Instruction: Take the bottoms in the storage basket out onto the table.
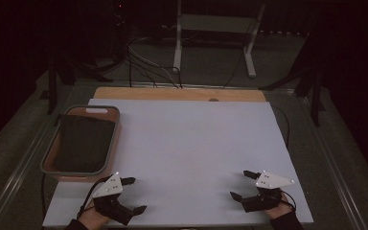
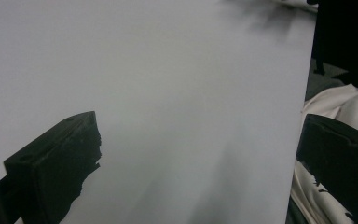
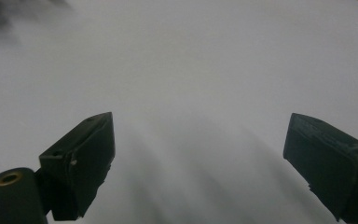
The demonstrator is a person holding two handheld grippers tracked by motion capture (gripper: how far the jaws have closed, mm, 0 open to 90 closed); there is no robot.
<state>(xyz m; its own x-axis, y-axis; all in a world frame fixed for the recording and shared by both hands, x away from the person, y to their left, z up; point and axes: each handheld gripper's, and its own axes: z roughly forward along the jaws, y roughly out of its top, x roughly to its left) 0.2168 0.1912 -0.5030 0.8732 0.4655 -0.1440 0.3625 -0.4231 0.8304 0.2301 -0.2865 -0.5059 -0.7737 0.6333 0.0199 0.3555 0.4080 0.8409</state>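
With both grippers' fingers spread and empty, I'd lead the left gripper [image 1: 133, 195] toward the dark folded cloth [image 1: 85, 142] in the tray [image 1: 115, 125], right gripper [image 1: 243, 185] trailing.

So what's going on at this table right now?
A person holds a two-jaw gripper in each hand over a white board. The left gripper and right gripper both hover near the front edge with jaws open and nothing between them. A tray with a folded dark cloth sits at the left, untouched.
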